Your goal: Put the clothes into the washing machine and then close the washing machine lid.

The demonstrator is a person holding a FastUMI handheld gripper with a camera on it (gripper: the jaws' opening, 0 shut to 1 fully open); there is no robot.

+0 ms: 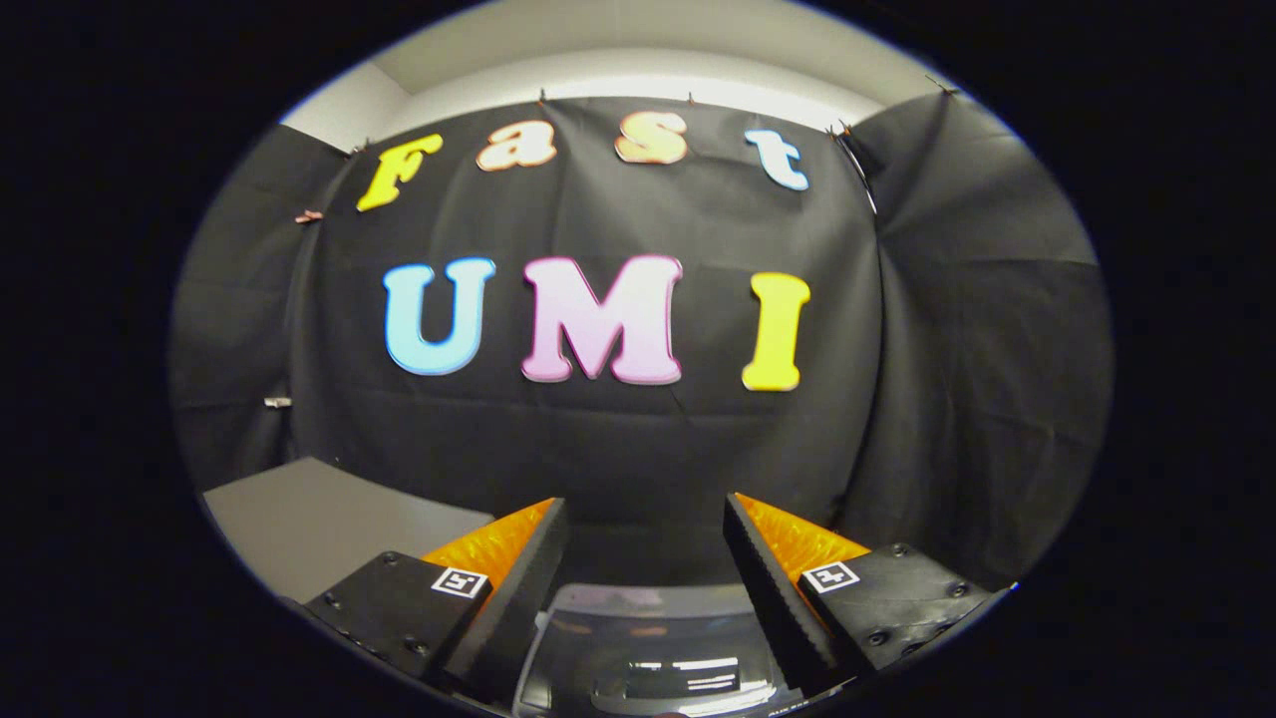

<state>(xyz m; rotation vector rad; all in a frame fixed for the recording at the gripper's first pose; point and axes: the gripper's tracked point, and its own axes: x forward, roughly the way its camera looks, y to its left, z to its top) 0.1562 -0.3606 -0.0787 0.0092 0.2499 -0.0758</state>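
While the black cloth wall (638, 439) spans everything beyond the fingers, a grey tabletop (309, 519) lies at 9 o'clock of them. The washing machine (653, 648) sits below and between the fingers, at 6 o'clock, its glossy lid (648, 623) down. Gripper (646, 524) jaws released, spread wide, holding nothing. Clothes not seen.

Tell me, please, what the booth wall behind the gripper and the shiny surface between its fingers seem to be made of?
The booth wall looks like matte black woven cloth: it hangs in folds and creases and is clipped along its top. The surface below the open gripper, likely the washing machine lid, looks like glossy dark glass or plastic, since it mirrors bright lights; which of the two I cannot tell.
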